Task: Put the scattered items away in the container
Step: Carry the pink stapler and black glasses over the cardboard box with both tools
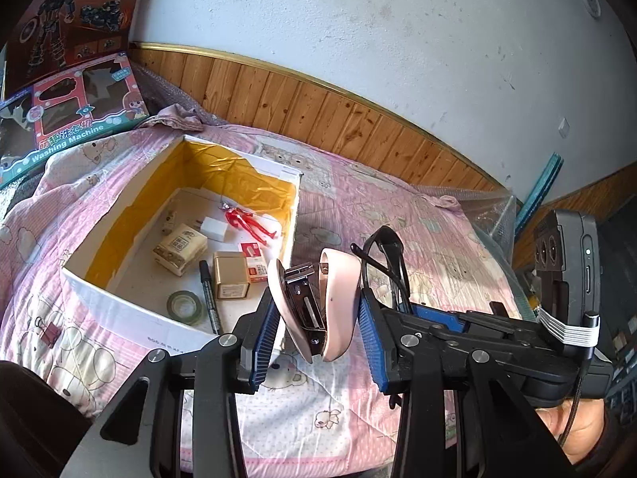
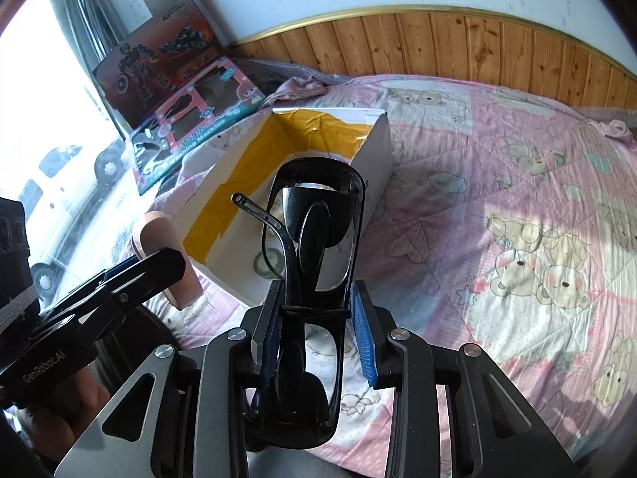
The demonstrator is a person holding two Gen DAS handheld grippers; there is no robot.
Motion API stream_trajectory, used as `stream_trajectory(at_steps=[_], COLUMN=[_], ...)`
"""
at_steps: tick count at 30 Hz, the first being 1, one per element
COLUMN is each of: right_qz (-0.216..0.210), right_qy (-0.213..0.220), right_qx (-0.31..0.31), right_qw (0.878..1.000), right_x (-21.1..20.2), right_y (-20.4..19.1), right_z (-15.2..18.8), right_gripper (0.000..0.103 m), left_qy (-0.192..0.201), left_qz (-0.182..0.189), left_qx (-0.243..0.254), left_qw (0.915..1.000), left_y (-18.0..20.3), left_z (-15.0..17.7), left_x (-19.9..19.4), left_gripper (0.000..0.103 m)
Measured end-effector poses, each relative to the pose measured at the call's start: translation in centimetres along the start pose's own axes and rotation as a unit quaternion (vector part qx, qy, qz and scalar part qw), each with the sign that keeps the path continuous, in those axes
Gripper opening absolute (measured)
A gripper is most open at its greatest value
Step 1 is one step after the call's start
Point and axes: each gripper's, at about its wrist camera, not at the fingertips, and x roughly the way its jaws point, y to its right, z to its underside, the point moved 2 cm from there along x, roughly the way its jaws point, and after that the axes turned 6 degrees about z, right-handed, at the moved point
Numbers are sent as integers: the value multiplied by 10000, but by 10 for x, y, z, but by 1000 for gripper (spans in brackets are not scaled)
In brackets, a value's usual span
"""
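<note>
1. My left gripper held a pink plastic stapler with a black metal mechanism, its blue ribbed pads pressed against the pink shell on both sides; the stapler stood on end and gaped open at the top.
2. My right gripper held a pair of black-framed folded glasses, clamped upright between its blue pads, with one temple arm sticking out toward the left.
3. Both grippers hovered near the closest corner of the white cardboard box lined with yellow tape, which sat on a pink quilt printed with cartoon bears.
4. Neither the stapler nor the glasses was in the box; the stapler hung just beside its near right corner, above the quilt.
5. Inside the box lay a red and silver toy figure, a white power adapter, a beige paper-wrapped packet, a gold rectangular tin, a small red and white staple box, a black marker pen and a roll of clear tape.
6. A pink binder clip lay on the quilt outside the box, near its front left wall.
7. Two toy packages, a dark robot box and a pink washing machine box, leaned by the wall beyond the box.
8. A hand gripped the right gripper's handle.
</note>
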Motion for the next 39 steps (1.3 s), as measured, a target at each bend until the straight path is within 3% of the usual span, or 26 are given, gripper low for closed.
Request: stream_trajectory(at_steps=[16, 27, 39], right_qz=[-38, 86, 222], right_qy=[150, 203, 168], right_qx=[-523, -1005, -1565], right_qw=[9985, 9947, 9873], right_x=[13, 37, 86], right_y=[-41, -64, -84], right_z=[-55, -102, -157], right_gripper=[34, 34, 34], left_qy=[528, 687, 140], left_qz=[-384, -571, -109], left_qx=[-358, -581, -822], left_qw=[9972, 9943, 9965], left_y=[-64, -101, -92], left_z=[-42, -63, -50], left_x=[-30, -24, 26], left_gripper=[41, 41, 41])
